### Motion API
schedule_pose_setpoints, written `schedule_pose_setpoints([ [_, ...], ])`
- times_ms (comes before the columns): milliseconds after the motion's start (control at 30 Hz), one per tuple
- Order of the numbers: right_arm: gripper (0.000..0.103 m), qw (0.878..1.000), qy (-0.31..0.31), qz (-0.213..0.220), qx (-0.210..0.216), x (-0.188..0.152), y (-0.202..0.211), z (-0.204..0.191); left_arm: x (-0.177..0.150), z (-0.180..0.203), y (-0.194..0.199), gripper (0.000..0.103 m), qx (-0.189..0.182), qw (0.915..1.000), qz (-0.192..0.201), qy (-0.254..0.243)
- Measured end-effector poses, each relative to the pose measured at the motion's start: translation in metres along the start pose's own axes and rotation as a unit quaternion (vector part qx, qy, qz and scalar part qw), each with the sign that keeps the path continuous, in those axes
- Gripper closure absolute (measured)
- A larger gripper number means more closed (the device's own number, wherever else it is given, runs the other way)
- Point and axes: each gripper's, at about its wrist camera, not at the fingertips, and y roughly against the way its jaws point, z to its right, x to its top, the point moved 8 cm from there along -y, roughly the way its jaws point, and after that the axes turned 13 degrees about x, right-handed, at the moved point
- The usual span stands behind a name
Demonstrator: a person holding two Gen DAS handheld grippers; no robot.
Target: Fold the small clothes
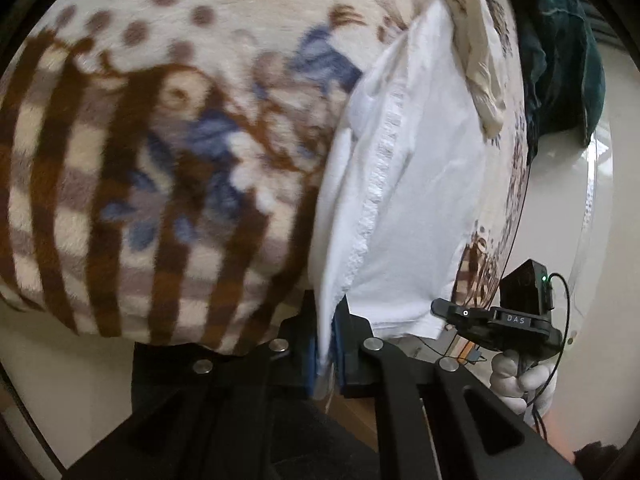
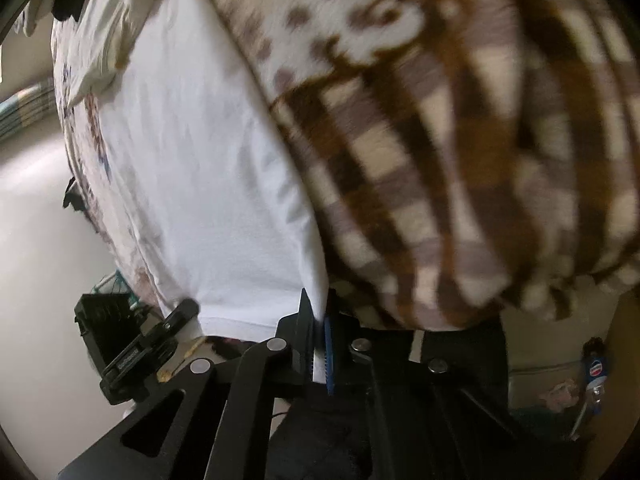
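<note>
A small white garment [image 1: 408,184] lies stretched over a fleece blanket [image 1: 160,128] with brown stripes, dots and blue flowers. My left gripper [image 1: 326,344] is shut on the garment's near left edge, cloth pinched between its blue pads. In the right wrist view the same white garment [image 2: 208,184] spreads upward, and my right gripper [image 2: 320,344] is shut on its near right corner. The right gripper's body [image 1: 504,316], held in a white-gloved hand, shows at lower right of the left wrist view. The left gripper's body [image 2: 148,344] shows at lower left of the right wrist view.
A cream cloth [image 1: 476,52] lies beyond the garment. A dark teal garment [image 1: 568,64] is heaped at the far right. The blanket [image 2: 460,160] ends just before the grippers. A bottle with a blue label [image 2: 596,376] stands at lower right. Pale floor lies beside the bed.
</note>
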Motion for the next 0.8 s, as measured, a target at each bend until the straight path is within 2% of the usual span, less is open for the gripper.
schedule_pose_setpoints([
  [100,0.100,1.000,-0.002,0.002,-0.004,0.003,0.006,0.007,0.004,-0.005,-0.004,0.094,-0.013,0.9997,-0.019,0.008],
  [133,0.100,1.000,-0.001,0.000,0.000,0.003,0.006,0.006,0.005,-0.005,-0.008,0.090,-0.020,0.9993,-0.030,0.014],
  [200,0.099,1.000,-0.009,-0.016,0.015,0.002,0.004,0.003,0.005,-0.007,-0.010,0.050,-0.026,0.9988,-0.039,0.018],
  [233,0.098,0.999,-0.013,-0.022,0.023,0.001,0.001,0.001,0.005,-0.006,-0.014,0.046,-0.038,0.9982,-0.042,0.020],
  [267,0.097,0.999,-0.016,-0.031,0.033,0.001,-0.001,0.000,0.004,-0.008,-0.014,0.046,-0.041,0.9980,-0.044,0.021],
  [300,0.089,0.999,-0.016,-0.033,0.033,0.001,-0.005,-0.001,0.003,-0.007,-0.019,0.046,-0.039,0.9979,-0.049,0.019],
  [333,0.076,0.999,-0.016,-0.038,0.032,0.001,-0.006,0.000,0.002,-0.004,-0.024,0.046,-0.039,0.9977,-0.054,0.015],
  [400,0.064,0.998,-0.018,-0.042,0.036,0.000,-0.011,0.001,0.000,0.001,-0.033,0.047,-0.028,0.9981,-0.055,0.009],
  [433,0.064,0.998,-0.023,-0.045,0.040,0.000,-0.015,0.002,-0.001,0.003,-0.034,0.049,-0.021,0.9984,-0.052,0.006],
  [467,0.064,0.998,-0.024,-0.049,0.040,0.000,-0.018,0.004,-0.001,0.006,-0.034,0.050,-0.012,0.9990,-0.043,0.000],
  [500,0.064,0.998,-0.026,-0.051,0.038,-0.002,-0.022,0.005,-0.001,0.009,-0.033,0.072,-0.008,0.9994,-0.034,-0.004],
  [533,0.066,0.998,-0.022,-0.047,0.034,-0.002,-0.023,0.005,-0.002,0.013,-0.031,0.085,0.002,0.9996,-0.024,-0.015],
  [567,0.071,0.999,-0.017,-0.037,0.031,-0.002,-0.022,0.005,-0.002,0.017,-0.028,0.094,0.002,0.9996,-0.019,-0.021],
  [600,0.090,0.999,-0.010,-0.033,0.033,-0.002,-0.024,0.001,-0.003,0.022,-0.023,0.095,0.011,0.9994,-0.006,-0.032],
  [633,0.095,0.999,0.000,-0.033,0.037,-0.003,-0.023,-0.005,-0.004,0.027,-0.021,0.095,0.016,0.9991,-0.001,-0.038],
  [800,0.098,0.998,0.037,-0.022,0.048,-0.011,-0.009,-0.031,-0.003,0.058,0.006,0.097,-0.017,0.9987,0.032,-0.035],
])
